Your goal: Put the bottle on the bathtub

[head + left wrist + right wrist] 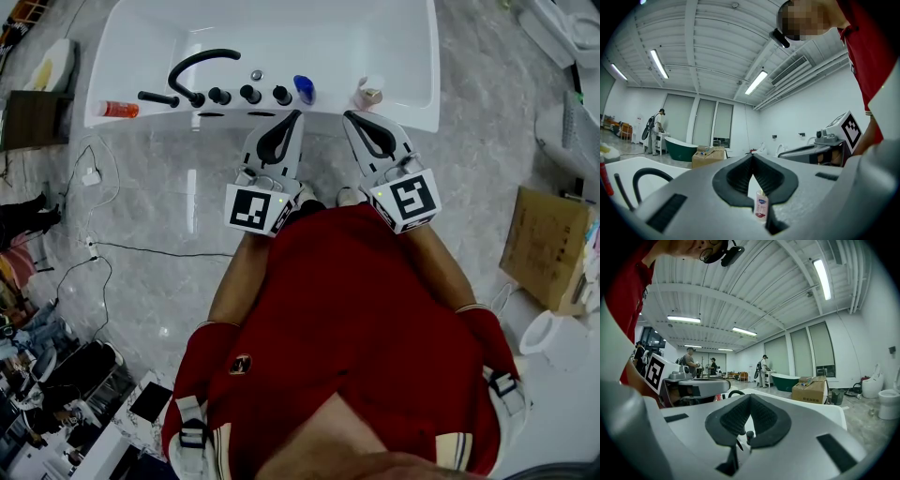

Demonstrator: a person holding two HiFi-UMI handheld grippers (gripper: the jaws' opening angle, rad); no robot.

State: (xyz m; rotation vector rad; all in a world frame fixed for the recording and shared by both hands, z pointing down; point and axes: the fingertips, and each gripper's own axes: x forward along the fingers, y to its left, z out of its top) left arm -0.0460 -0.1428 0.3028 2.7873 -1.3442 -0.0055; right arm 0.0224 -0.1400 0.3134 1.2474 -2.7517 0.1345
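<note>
A white bathtub (412,56) fills the top of the head view. A small bottle with a pink base (368,94) stands upright on its near rim; the left gripper view shows the bottle (761,206) through the gap below the shut jaws, apart from them. An orange-red bottle (117,109) lies on the rim's left end. My left gripper (298,114) and right gripper (345,116) hover side by side just short of the rim, both shut and holding nothing. The right gripper (750,397) points at the black knobs (749,434).
A black curved faucet (197,70), several black knobs (250,94) and a blue item (303,88) line the near rim. On the marble floor sit a cardboard box (548,246) at the right and cables (94,246) at the left. People stand far off.
</note>
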